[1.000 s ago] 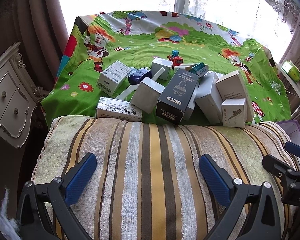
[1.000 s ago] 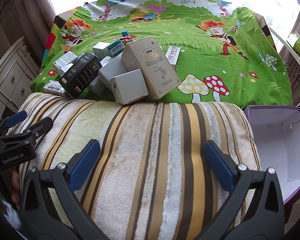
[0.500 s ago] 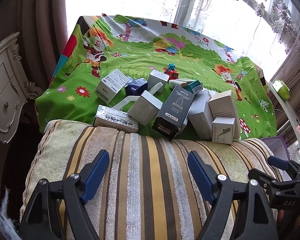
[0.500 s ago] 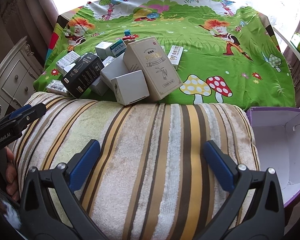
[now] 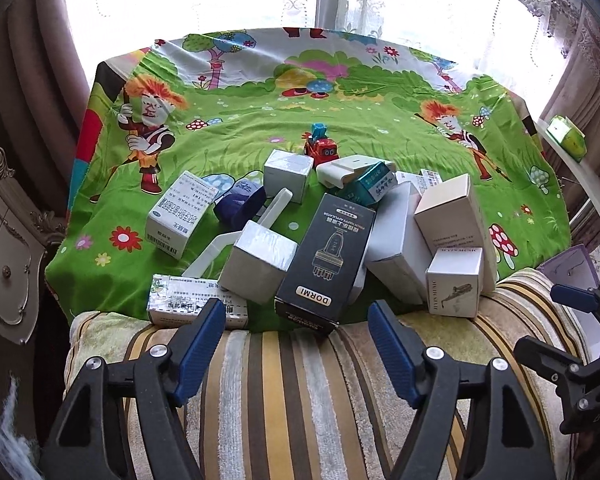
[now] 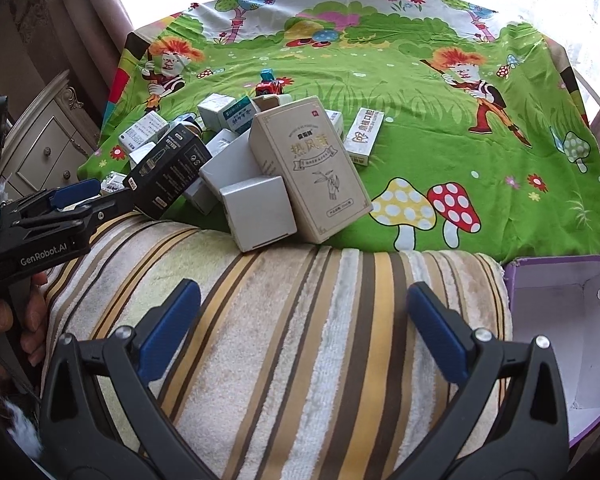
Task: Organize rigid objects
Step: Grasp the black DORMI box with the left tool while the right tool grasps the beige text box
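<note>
1. The left gripper (image 5: 296, 344) has come forward from over the striped cushion (image 5: 300, 400) to the near edge of the pile. Its jaws have narrowed from their widest and are closing now, with nothing between them and no pad on any box.
2. The black DORMI box (image 5: 324, 264) leans on the cushion's far edge, just beyond the left gripper, and looks the likeliest first pick. That is a judgement from its position only.
3. The right gripper (image 6: 300, 320) hangs wide over the cushion, holding nothing. It has also edged towards the pile, so the boxes sit larger in its view than 1 second ago.
4. The task's things are a heap of cartons on the green cartoon sheet (image 5: 380, 120), at the near side, left of centre. Nearest the right gripper are a small grey box (image 6: 260, 212) and the tall beige box (image 6: 312, 168) leaning behind it.
5. A red toy car (image 5: 322, 148) stands just beyond the heap.
6. An open purple box (image 6: 560, 320) sits at the near right, touching the cushion's right end. It appears to hold nothing and is probably the container.
7. No carton has shifted, so the sorting has not begun; both tools are only closing in.
</note>
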`<state>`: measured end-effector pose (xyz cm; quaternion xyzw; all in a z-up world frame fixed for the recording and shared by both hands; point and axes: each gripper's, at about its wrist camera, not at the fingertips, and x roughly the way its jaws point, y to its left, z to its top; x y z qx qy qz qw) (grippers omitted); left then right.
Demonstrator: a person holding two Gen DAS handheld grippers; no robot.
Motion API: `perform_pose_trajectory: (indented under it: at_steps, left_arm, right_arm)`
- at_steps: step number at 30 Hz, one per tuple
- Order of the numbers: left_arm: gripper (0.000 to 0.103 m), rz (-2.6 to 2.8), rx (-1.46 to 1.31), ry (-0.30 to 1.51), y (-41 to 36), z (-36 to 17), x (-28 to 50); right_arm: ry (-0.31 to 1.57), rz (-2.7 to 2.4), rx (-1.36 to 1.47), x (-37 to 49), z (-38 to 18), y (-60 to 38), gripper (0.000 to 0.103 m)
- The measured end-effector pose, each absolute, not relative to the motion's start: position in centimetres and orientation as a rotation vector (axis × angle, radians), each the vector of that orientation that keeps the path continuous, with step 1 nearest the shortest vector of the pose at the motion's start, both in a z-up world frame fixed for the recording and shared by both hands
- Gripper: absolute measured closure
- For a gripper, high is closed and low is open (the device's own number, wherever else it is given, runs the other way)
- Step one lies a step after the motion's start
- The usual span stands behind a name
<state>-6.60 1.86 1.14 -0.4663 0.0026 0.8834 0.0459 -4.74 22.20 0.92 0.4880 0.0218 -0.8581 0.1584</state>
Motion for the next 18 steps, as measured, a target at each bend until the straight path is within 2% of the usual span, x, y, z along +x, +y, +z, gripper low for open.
perform_pose_trajectory:
  at_steps: [7, 10, 12, 15, 18]
  left_arm:
    - [0.033, 2.658, -1.479, 0.076, 2.6, 0.1, -8.3]
    - [0.039, 2.643, -1.487, 0.090, 2.9, -0.1, -8.6]
    - [0.049, 2.630, -1.499, 0.090, 2.9, -0.4, -8.8]
    - [0.056, 2.618, -1.507, 0.083, 3.0, -0.7, -8.8]
    - [0.058, 2.617, -1.502, 0.078, 3.0, -0.7, -8.7]
  right_arm:
    - [0.086, -2.426, 1.359, -7.3, 1.0, 22.4, 0.000]
    - [0.101, -2.411, 1.342, -8.5, 1.0, 22.3, 0.000]
    - [0.103, -2.415, 1.331, -9.3, 1.0, 22.3, 0.000]
    - [0.094, -2.426, 1.293, -10.5, 1.3, 22.3, 0.000]
    - [0.083, -2.419, 1.280, -11.7, 1.2, 21.9, 0.000]
